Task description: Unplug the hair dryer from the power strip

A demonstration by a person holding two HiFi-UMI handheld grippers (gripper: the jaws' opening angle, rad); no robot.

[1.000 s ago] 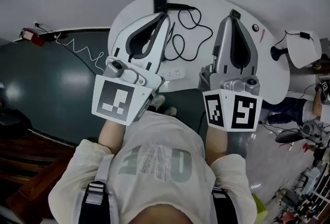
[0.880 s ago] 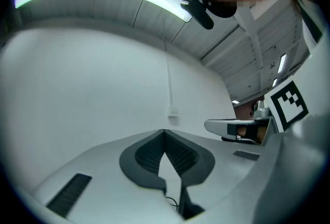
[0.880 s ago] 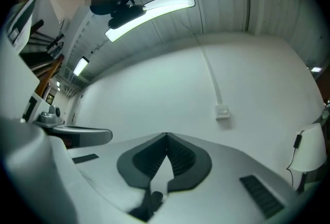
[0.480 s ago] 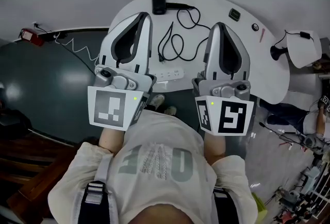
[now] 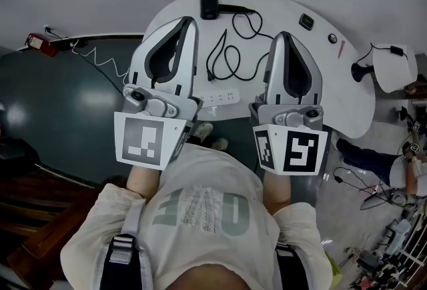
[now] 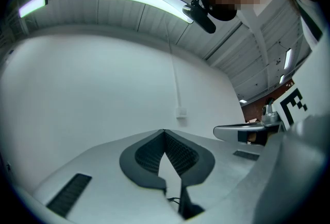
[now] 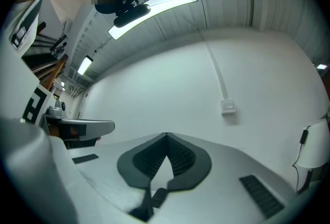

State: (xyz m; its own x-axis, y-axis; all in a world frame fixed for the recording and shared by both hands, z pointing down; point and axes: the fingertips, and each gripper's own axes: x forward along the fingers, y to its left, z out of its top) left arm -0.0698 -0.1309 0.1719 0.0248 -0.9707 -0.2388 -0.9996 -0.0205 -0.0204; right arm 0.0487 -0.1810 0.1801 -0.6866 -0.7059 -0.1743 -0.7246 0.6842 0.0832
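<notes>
A black hair dryer [image 5: 209, 3] lies at the far edge of the white table [image 5: 347, 92]. Its black cord [image 5: 230, 55] loops toward me, and its loose end stops just short of the white power strip [image 5: 220, 95]; I cannot tell whether it is plugged in. My left gripper [image 5: 189, 19] and right gripper [image 5: 283, 34] hover side by side above the table, one on each side of the cord, touching nothing. In the left gripper view the pads [image 6: 175, 153] meet with nothing between them. The right gripper's [image 7: 166, 134] jaws meet the same way.
A small black device [image 5: 306, 21], a round knob [image 5: 331, 37] and a red pen [image 5: 341, 49] lie on the table's right part. A second white stand [image 5: 393, 67] is at the right. On the dark floor at the left are a red box [image 5: 40, 46] and a coiled white cable [image 5: 100, 62].
The left gripper has swung left and straightened, uncovering the cord's loops. The right gripper shifted slightly left. Both jaws stay closed.
</notes>
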